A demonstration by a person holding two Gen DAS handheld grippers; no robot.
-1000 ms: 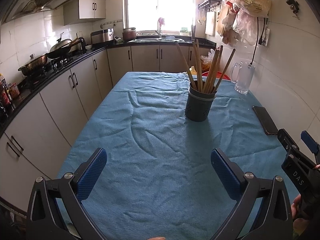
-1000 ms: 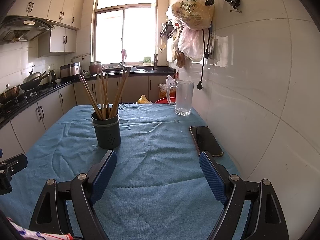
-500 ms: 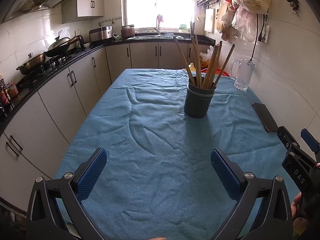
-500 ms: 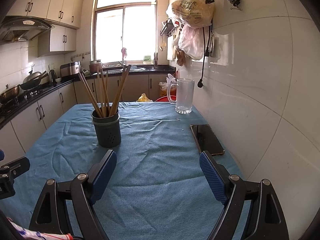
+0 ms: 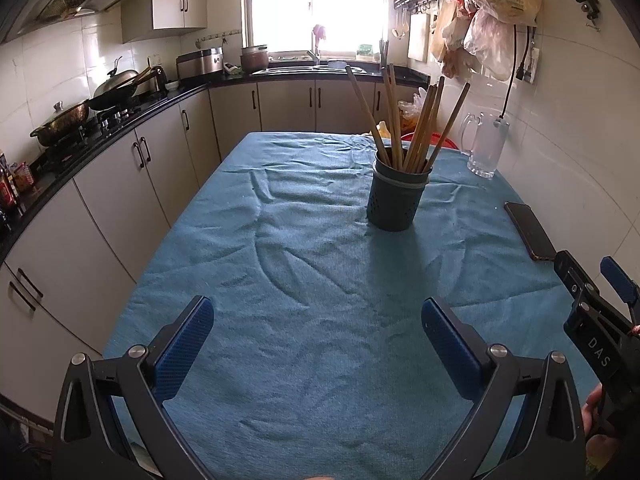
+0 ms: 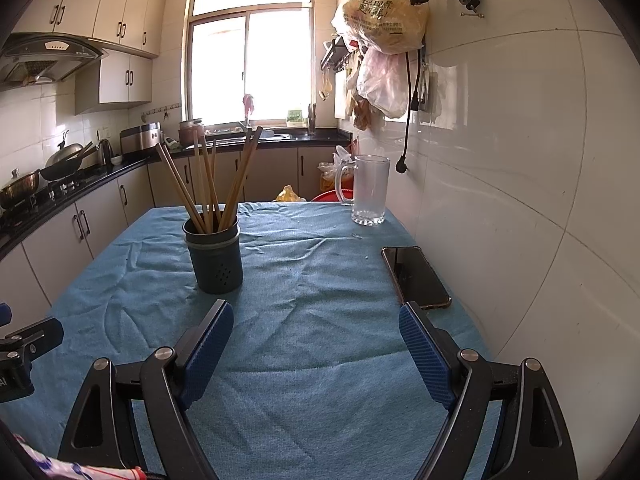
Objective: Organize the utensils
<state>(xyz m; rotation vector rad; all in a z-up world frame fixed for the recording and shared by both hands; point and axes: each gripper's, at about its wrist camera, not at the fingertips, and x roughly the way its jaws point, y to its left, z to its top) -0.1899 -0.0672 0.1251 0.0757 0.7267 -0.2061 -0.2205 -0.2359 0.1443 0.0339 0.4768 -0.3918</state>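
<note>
A dark perforated utensil cup (image 5: 394, 200) stands upright on the blue tablecloth (image 5: 304, 280), with several wooden chopsticks (image 5: 416, 128) fanned out in it. It also shows in the right wrist view (image 6: 216, 260), with the chopsticks (image 6: 208, 184) above it. My left gripper (image 5: 318, 316) is open and empty, above the near part of the table. My right gripper (image 6: 316, 320) is open and empty, right of the cup and short of it. The right gripper shows at the right edge of the left wrist view (image 5: 600, 300).
A black phone (image 6: 414, 276) lies by the tiled wall on the right. A glass mug (image 6: 368, 190) stands at the far right corner. Kitchen cabinets and a counter with pans (image 5: 64, 120) run along the left. Bags (image 6: 384, 20) hang on the wall.
Both grippers have drawn back and tilted a little, so the cup sits slightly higher and farther in view. Jaws stay open. Nothing on the table has moved.
</note>
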